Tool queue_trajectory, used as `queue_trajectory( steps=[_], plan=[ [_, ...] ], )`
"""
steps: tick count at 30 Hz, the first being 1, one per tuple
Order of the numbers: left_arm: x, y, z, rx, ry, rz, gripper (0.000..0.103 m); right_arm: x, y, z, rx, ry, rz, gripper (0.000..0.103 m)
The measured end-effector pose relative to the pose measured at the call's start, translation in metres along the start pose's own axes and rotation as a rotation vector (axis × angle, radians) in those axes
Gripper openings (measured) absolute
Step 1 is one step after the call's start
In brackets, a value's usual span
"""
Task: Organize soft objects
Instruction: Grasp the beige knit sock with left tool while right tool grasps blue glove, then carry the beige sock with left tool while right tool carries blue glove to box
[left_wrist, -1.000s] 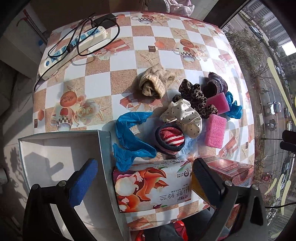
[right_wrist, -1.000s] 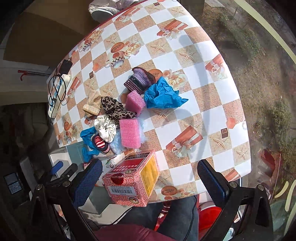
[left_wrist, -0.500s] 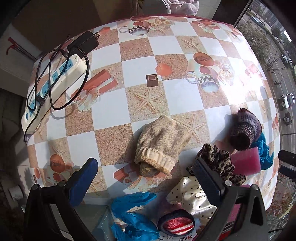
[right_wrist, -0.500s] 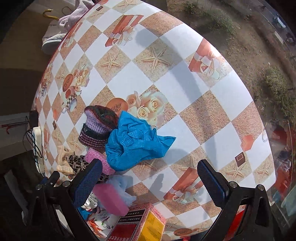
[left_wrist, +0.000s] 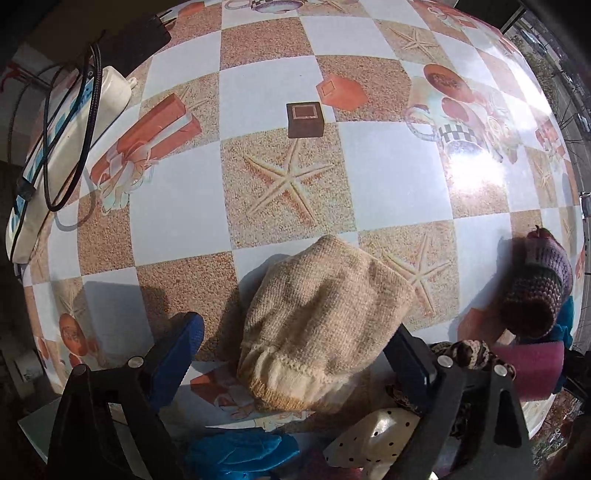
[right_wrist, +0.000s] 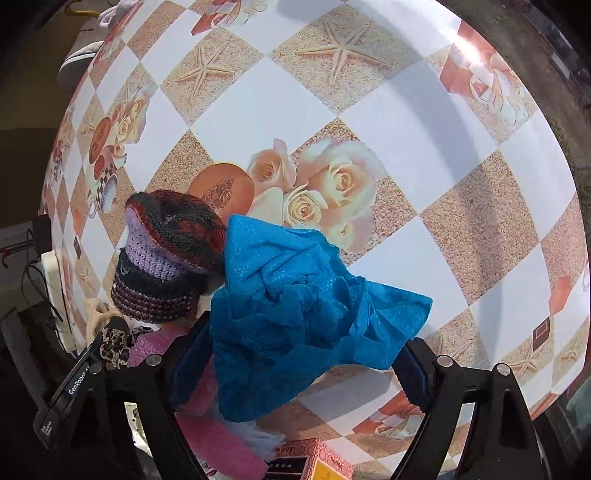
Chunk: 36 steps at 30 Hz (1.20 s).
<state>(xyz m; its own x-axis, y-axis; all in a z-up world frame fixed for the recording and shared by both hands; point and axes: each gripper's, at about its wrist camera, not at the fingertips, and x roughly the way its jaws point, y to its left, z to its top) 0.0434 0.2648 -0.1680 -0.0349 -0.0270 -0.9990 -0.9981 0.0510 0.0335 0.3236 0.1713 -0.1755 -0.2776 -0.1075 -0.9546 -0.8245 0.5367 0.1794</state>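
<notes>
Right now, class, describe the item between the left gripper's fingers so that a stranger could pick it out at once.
Start from the checked tablecloth printed with starfish. At its near edge, between the open fingers of the left gripper, lies a beige knitted hat with a paler ribbed cuff. Unlike the striped purple knitted hat to its right, it is one plain sandy colour.

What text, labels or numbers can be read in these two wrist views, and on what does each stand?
"GenRobot" (the end is cut off): white lettering on the black left gripper at the lower left of the right wrist view.
Red and yellow box: printed characters, upside down and too blurred to read.
White power strip: blue panels, no legible marking.
Nothing else carries text: the tablecloth shows only pictures.
</notes>
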Motion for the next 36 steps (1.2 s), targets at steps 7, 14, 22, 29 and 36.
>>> queue_trajectory(
  steps=[7, 14, 22, 29, 36],
  plan=[
    [-0.008, -0.014, -0.005, 0.074, -0.015, -0.014, 0.027, -0.009, 0.002, -0.012, -0.075, -0.001, -0.016, 0.035],
    [-0.050, -0.016, -0.018, 0.026, -0.146, -0.022, 0.022, -0.049, -0.009, -0.028, -0.125, -0.093, -0.018, 0.032],
    [-0.124, -0.049, -0.062, 0.097, -0.321, -0.031, 0.022, -0.094, -0.016, -0.057, -0.262, -0.195, -0.055, 0.032],
    [-0.165, -0.120, -0.097, 0.204, -0.346, -0.117, 0.022, -0.131, -0.038, -0.074, -0.326, -0.229, -0.058, 0.032],
    [-0.191, -0.196, -0.158, 0.367, -0.337, -0.182, 0.022, -0.158, -0.075, -0.100, -0.361, -0.262, -0.078, 0.032]
  ],
)
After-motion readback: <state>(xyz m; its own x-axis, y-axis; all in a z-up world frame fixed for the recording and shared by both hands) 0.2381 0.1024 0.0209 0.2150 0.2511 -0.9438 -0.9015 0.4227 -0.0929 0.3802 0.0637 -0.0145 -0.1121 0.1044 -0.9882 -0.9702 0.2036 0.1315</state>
